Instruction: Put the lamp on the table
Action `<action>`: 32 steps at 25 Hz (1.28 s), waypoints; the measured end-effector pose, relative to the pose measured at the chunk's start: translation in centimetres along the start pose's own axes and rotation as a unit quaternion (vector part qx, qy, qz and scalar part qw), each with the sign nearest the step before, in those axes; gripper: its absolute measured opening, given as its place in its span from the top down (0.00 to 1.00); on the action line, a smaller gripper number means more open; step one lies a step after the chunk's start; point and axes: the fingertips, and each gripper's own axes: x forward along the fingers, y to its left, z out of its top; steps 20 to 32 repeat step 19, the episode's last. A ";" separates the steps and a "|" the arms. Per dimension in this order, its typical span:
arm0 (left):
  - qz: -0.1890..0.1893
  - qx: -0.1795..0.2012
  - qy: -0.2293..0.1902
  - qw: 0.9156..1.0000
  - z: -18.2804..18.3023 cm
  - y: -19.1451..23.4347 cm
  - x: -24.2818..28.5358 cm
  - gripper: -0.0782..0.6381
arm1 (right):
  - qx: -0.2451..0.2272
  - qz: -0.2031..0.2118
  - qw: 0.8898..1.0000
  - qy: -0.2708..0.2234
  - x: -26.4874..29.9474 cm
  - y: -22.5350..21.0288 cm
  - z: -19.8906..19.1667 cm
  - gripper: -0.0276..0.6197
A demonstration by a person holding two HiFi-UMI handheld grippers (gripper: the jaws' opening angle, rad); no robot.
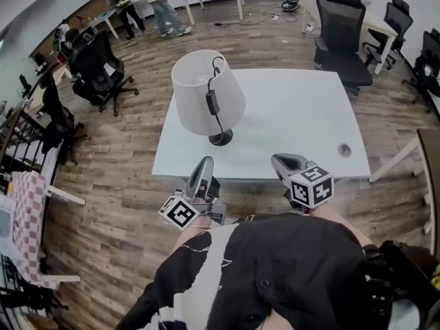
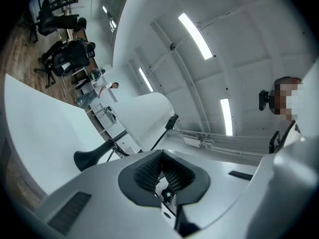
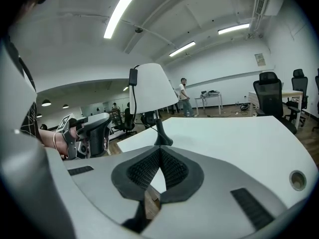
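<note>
A lamp [image 1: 206,93] with a white shade, a black stem and a cord with a switch stands upright on the white table [image 1: 295,115], towards its left front. In the left gripper view the lamp [image 2: 149,113] is tilted by the camera's roll; in the right gripper view the lamp [image 3: 149,88] stands on the table [image 3: 239,138] ahead. My left gripper [image 1: 204,162] is at the table's front edge, shut and holding nothing, its tips [image 2: 160,158] together. My right gripper [image 1: 278,160] is beside it at the same edge, also shut and holding nothing [image 3: 160,153]. Neither touches the lamp.
A round cable hole [image 1: 344,150] sits near the table's right front corner. Black office chairs [image 1: 342,29] stand behind the table and another chair [image 1: 100,64] to the left. People stand by desks at the far back [image 1: 161,5]. Wooden floor surrounds the table.
</note>
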 end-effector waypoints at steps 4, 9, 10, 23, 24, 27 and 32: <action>0.014 0.010 -0.013 1.000 -2.0 -2.4 -1.1 0.87 | -0.004 0.020 1.000 0.001 -2.4 -0.4 -1.2 0.93; 0.030 0.020 -0.023 0.999 -5.0 -5.5 -2.9 0.87 | -0.007 0.043 0.999 0.010 -5.8 -0.5 -3.4 0.93; 0.033 0.022 -0.024 0.999 -5.5 -6.1 -3.3 0.87 | -0.007 0.047 0.999 0.011 -6.4 -0.4 -3.8 0.93; 0.048 0.040 -0.019 0.998 -10.2 -10.7 -6.6 0.87 | -0.006 0.069 0.997 0.019 -11.3 0.1 -7.0 0.93; 0.048 0.040 -0.019 0.998 -10.2 -10.7 -6.6 0.87 | -0.006 0.069 0.997 0.019 -11.3 0.1 -7.0 0.93; 0.048 0.040 -0.019 0.998 -10.2 -10.7 -6.6 0.87 | -0.006 0.069 0.997 0.019 -11.3 0.1 -7.0 0.93; 0.048 0.040 -0.019 0.998 -10.2 -10.7 -6.6 0.87 | -0.006 0.069 0.997 0.019 -11.3 0.1 -7.0 0.93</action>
